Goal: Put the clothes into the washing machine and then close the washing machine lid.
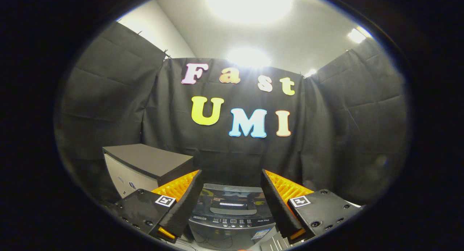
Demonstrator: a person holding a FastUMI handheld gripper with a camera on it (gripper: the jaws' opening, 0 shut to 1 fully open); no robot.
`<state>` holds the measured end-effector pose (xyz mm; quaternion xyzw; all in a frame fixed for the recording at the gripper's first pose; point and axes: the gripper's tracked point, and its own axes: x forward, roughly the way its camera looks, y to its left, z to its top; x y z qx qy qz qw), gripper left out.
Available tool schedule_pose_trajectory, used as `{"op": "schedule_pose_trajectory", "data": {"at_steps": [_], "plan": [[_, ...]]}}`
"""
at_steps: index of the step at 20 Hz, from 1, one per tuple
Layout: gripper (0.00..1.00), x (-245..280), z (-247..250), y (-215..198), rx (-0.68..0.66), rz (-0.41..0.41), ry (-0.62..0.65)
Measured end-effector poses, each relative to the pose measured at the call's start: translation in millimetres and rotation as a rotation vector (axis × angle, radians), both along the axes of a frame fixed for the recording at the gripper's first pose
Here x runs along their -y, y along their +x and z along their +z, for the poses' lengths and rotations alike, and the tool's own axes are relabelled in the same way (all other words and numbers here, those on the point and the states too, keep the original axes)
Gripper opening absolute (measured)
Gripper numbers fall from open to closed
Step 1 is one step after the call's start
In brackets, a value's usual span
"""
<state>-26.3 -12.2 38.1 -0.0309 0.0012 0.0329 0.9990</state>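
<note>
Right now the claw [232,187] hangs with its two fingers [186,202] spread wide apart and nothing between them, raised above the washing machine [231,222]. That washing machine sits low between and just beyond the fingers, with its lid [228,198] lying flat and shut and a row of buttons [232,221] along the near edge of its top. To the left of the washing machine, close beside it, stands a pale box [145,167] with a dark flat top. Behind the washing machine hangs the booth's black cloth wall [326,135], and ceiling lights [250,4] glare high above it
</note>
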Motion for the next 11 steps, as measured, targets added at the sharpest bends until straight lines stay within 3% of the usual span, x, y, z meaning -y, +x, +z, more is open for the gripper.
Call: {"op": "schedule_pose_trajectory", "data": {"at_steps": [5, 11], "plan": [[0.98, 26, -6, -42, 0.026, -0.011, 0.044], [0.98, 44, -10, -49, 0.008, 0.004, 0.079]]}}
